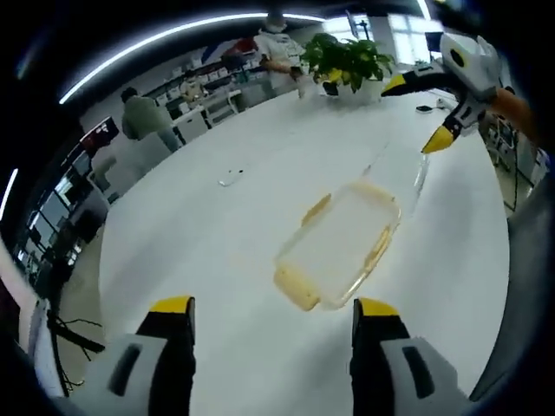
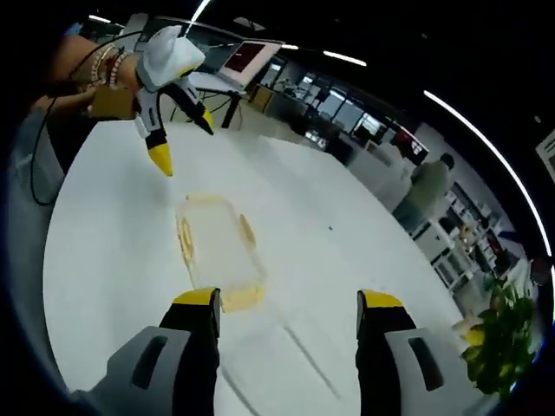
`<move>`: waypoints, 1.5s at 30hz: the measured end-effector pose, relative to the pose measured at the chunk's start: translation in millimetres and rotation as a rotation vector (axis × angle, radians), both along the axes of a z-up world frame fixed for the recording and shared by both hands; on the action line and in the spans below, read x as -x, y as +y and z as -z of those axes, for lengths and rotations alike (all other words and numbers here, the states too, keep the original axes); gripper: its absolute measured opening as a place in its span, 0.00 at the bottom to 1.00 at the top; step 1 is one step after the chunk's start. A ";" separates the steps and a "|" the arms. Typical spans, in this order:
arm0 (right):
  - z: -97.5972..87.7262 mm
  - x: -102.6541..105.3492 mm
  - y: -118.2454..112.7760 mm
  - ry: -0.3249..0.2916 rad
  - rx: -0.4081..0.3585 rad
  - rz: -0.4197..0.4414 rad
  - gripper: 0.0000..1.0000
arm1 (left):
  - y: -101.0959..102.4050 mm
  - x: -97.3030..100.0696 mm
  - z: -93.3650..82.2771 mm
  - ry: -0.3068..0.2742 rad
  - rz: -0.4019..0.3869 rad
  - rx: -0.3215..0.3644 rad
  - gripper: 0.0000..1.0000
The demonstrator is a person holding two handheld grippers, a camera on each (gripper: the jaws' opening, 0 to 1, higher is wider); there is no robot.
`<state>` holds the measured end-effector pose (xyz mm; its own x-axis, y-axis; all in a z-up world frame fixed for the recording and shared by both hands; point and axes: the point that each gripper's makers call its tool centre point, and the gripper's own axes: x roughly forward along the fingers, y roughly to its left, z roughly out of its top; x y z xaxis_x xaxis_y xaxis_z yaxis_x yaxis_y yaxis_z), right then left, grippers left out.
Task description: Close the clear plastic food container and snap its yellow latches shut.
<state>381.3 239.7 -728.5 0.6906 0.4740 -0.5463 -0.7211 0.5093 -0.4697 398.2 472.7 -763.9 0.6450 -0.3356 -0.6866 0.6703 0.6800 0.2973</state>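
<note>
Though unlatched, container [image 1: 340, 244] lengthwise between grippers

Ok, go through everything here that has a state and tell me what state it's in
left gripper: open, holding nothing
right gripper: open, holding nothing
clear container: lying on the white table, not gripped; can't tell if the lid is seated
yellow latches: can't tell if snapped
potted plant: upright

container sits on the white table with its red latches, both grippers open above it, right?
Not quite: the latches are yellow, not red, as the left gripper view shows. The rest holds: the clear container sits on the white table, with the left gripper and right gripper open above it.
</note>
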 end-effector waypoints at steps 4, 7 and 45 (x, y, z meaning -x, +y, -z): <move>8.2 -8.0 10.0 0.025 0.059 -0.078 0.57 | -1.4 -10.4 7.7 0.016 0.071 -0.086 0.70; 19.8 -14.6 16.7 0.051 0.128 -0.143 0.56 | -5.9 -17.7 12.6 0.035 0.104 -0.104 0.70; 119.9 -10.3 33.3 0.608 0.384 -0.388 0.38 | -36.0 -13.2 80.6 0.397 0.705 -0.302 0.48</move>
<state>391.7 273.0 -848.4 0.0466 0.3218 -0.9457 -0.9981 0.0537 -0.0309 411.4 436.7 -844.5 0.0483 -0.3344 -0.9412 0.9986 -0.0045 0.0529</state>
